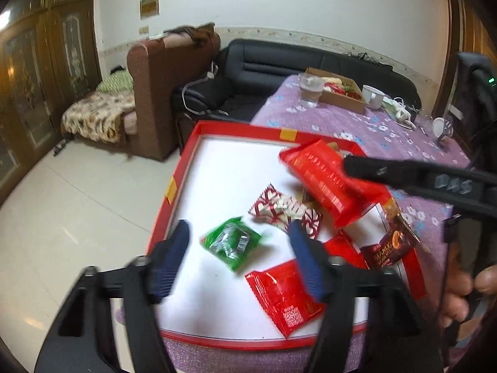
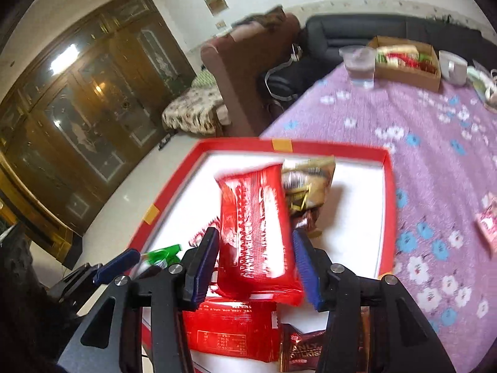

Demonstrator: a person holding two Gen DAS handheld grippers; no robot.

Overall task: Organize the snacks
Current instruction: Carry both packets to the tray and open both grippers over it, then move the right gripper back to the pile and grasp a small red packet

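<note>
The shallow red-walled cardboard tray (image 1: 198,130) with its white floor sat at the near corner of the tabletop (image 2: 435,161), which was covered in a purple flowered cloth, and most of the snacks already lay inside it. The right gripper (image 2: 254,261) hung over the tray's near right part with the long red foil snack packet (image 2: 257,233) standing between its blue pads — the packet's long axis ran straight ahead along the fingers, its far end tipped up and away towards the tray's back wall. The jaws stood a little wider than the packet, with a sliver of space at each pad, so it looked to be loose rather than pinched, though motion blur made that hard to be sure of. Directly beneath lay a second flat red foil packet (image 2: 230,329) and a dark brown cookie packet (image 2: 303,351), so the held one would probably land across them.

The left gripper (image 1: 240,261) hovered over the tray's near left part, jaws open and empty. The small green foil packet (image 1: 233,242) lay on the white floor just ahead, in line with the gap and with its longer side slanting across it. A red-and-white patterned packet (image 1: 284,211) lay just beyond, near the right pad. The left hand was plainly the nearer one to the green packet.
</note>
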